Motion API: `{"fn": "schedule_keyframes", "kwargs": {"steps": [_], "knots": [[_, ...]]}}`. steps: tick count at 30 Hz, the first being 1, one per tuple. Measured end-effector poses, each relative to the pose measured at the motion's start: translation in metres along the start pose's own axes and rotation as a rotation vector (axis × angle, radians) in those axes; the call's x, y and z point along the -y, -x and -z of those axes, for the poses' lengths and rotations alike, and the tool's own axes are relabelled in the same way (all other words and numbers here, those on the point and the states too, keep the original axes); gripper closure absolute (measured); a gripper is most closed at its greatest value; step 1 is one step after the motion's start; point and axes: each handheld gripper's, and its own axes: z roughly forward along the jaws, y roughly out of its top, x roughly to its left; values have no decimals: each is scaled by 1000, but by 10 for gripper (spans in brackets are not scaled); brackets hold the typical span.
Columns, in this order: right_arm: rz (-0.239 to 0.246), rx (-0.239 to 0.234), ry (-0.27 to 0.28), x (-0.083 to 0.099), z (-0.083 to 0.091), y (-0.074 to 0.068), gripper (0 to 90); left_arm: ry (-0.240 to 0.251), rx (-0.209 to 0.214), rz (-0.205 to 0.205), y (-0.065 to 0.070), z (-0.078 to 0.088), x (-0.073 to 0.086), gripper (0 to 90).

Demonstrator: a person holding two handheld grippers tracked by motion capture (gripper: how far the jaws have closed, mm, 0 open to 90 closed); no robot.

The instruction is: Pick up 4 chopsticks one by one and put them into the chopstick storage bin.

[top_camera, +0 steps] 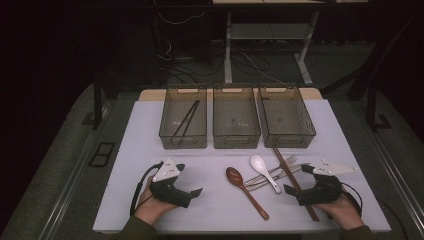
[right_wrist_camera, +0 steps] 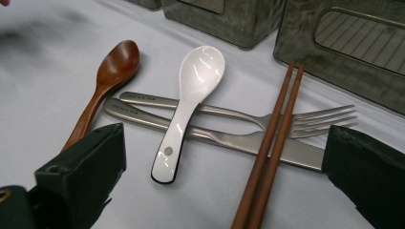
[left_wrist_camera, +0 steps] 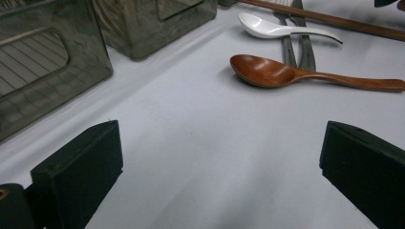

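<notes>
High view: the left claw (top_camera: 192, 191) sits at the lower left of the white counter (top_camera: 150, 125), held by a hand and wide open with nothing between its jaws. The right claw (top_camera: 296, 179) is at the lower right, also open and empty, just beside the cutlery pile. Between the two lie a wooden spoon (top_camera: 245, 191), a white spoon (top_camera: 264, 171), a fork (top_camera: 272, 172) and brown chopsticks (top_camera: 295, 184). Three bins stand in a row across the middle; the left bin (top_camera: 183, 117) holds black chopsticks (top_camera: 186, 120).

Left gripper view: both jaws stand far apart at the bottom corners over bare counter. The wooden spoon (left_wrist_camera: 286, 75) lies at upper right, the white spoon (left_wrist_camera: 282, 29) beyond it, resting on the metal handles.

Right gripper view: the jaws are spread at the bottom corners. The white spoon (right_wrist_camera: 188, 105) lies at centre, across the fork (right_wrist_camera: 310, 119) and a knife (right_wrist_camera: 229, 138). The brown chopsticks (right_wrist_camera: 270, 148) cross both at the right; the wooden spoon (right_wrist_camera: 102, 86) is at the left.
</notes>
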Motion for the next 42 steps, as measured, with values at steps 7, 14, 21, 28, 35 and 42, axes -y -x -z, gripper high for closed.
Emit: {"fn": "schedule_keyframes", "kwargs": {"steps": [7, 14, 21, 28, 35, 42], "knots": [[-15, 48, -48, -6, 8, -1, 54, -19, 11, 12, -2, -3, 3, 3], [-47, 69, -112, -3, 11, 6, 212, -15, 18, -5, -1, -2, 2, 5], [-69, 73, -148, -2, 12, 9, 381, -19, 20, 7, -2, -2, 3, 5], [-86, 77, -186, 0, 12, 15, 531, -26, 28, 7, -2, -2, 4, 5], [-104, 72, -224, 0, 12, 17, 674, -26, 33, 8, -2, -3, 4, 6], [-98, 66, -248, 0, 8, 15, 737, -26, 33, 8, -2, -3, 4, 5]]}}
